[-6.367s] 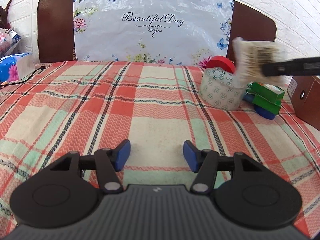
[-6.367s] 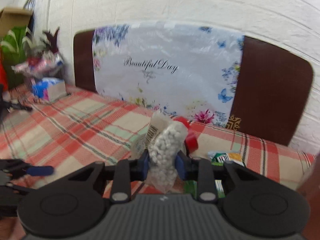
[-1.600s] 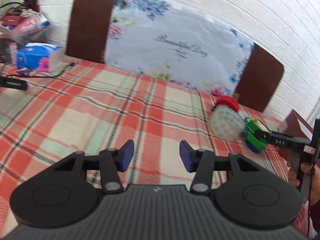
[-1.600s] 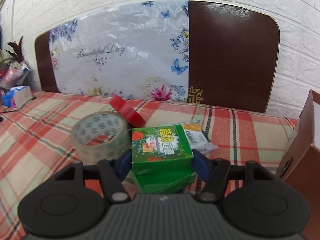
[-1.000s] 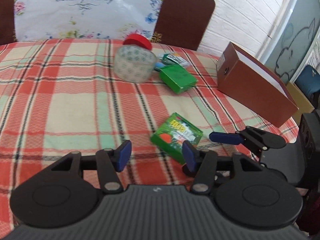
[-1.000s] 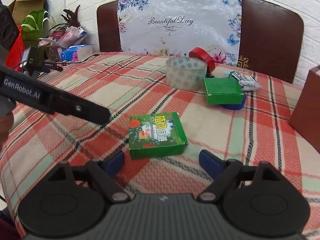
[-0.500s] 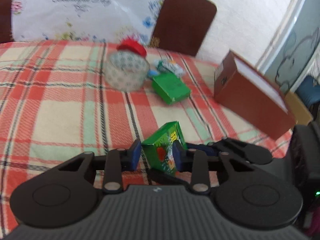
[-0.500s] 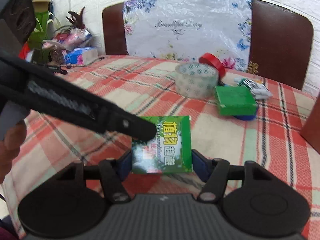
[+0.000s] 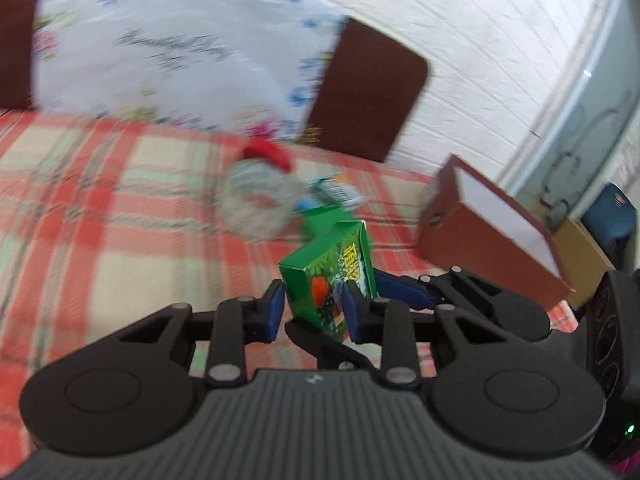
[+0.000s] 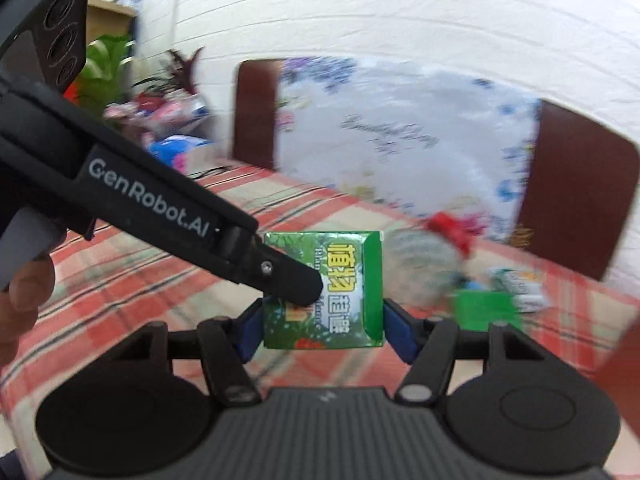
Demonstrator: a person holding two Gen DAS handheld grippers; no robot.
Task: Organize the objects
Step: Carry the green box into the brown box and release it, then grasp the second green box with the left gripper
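Right wrist view: the green box [image 10: 324,292], a flat carton with yellow characters, white lettering and a red fruit print, sits clear of the plaid tablecloth [image 10: 120,264]. The right gripper [image 10: 322,334] pinches its two side edges, and the left gripper [image 9: 316,312] clamps its thin faces from the other direction; both sets of jaws have just been closing onto it.

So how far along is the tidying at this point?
Nothing looks finished yet. In hand: both the left gripper and the right gripper clamp one green box, off the plaid table. Left: the tape roll, second green box and packet lie outside the brown box.
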